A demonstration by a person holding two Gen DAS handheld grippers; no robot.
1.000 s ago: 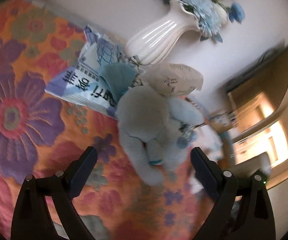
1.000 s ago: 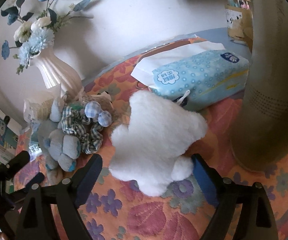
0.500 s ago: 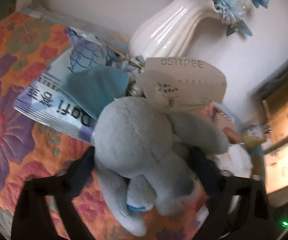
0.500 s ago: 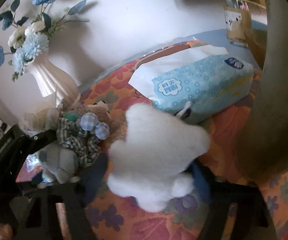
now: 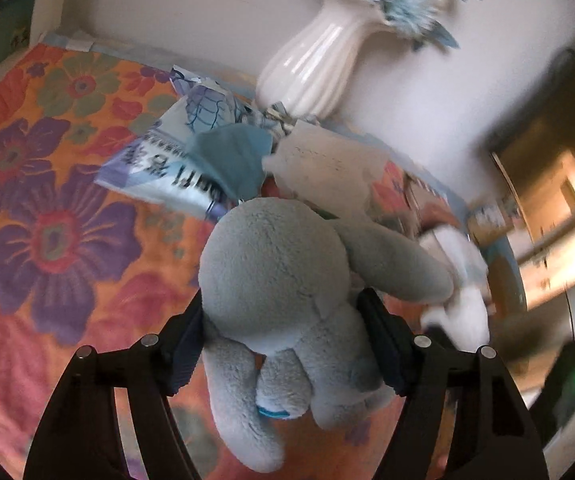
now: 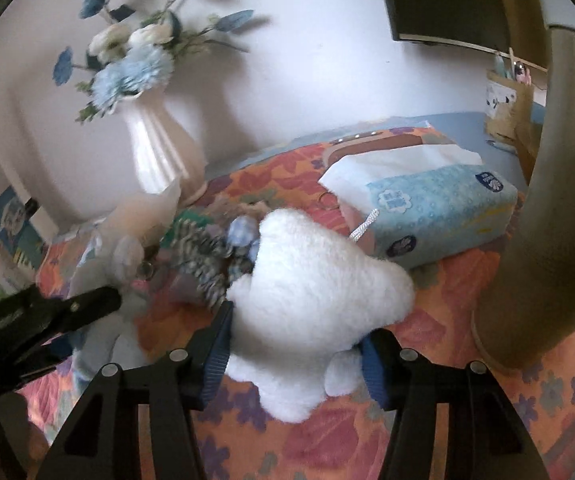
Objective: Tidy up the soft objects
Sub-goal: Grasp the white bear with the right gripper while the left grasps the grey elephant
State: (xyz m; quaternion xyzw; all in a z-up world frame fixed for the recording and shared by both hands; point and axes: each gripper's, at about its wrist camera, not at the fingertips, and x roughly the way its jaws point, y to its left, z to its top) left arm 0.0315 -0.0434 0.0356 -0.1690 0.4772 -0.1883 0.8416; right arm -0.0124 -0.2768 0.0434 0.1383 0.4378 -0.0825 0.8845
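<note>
Squeezing in on both toys at once here: the left gripper (image 5: 283, 344) has its jaws closing on the grey plush (image 5: 287, 280), pads pressed into its sides just under the round head, legs dangling down between the fingers and one long arm or ear flopping off to the right. It sits over the flowery cloth (image 5: 47, 200), somewhere around the middle. Behind it, toward the back edge, there's a purple-blue packet (image 5: 159, 168) with a teal cloth (image 5: 231, 156) lying on it, a pale paper tag (image 5: 323, 164) just right of that, and a white ribbed vase (image 5: 311, 72) of blue flowers against the wall. Over on the right wrist view, the left gripper's black finger (image 6: 87, 304) pokes in from the left edge with the grey plush (image 6: 99, 280) blurry around it. Next comes a checked fabric bundle (image 6: 203, 256), touching the white plush (image 6: 315, 292). The right gripper (image 6: 293, 354) is also closing, blue pads dug into the white plush low on both sides. Just behind that plush is a blue tissue pack (image 6: 439, 208), and at the cloth's right edge stands a big tan cylinder (image 6: 543, 220).
</note>
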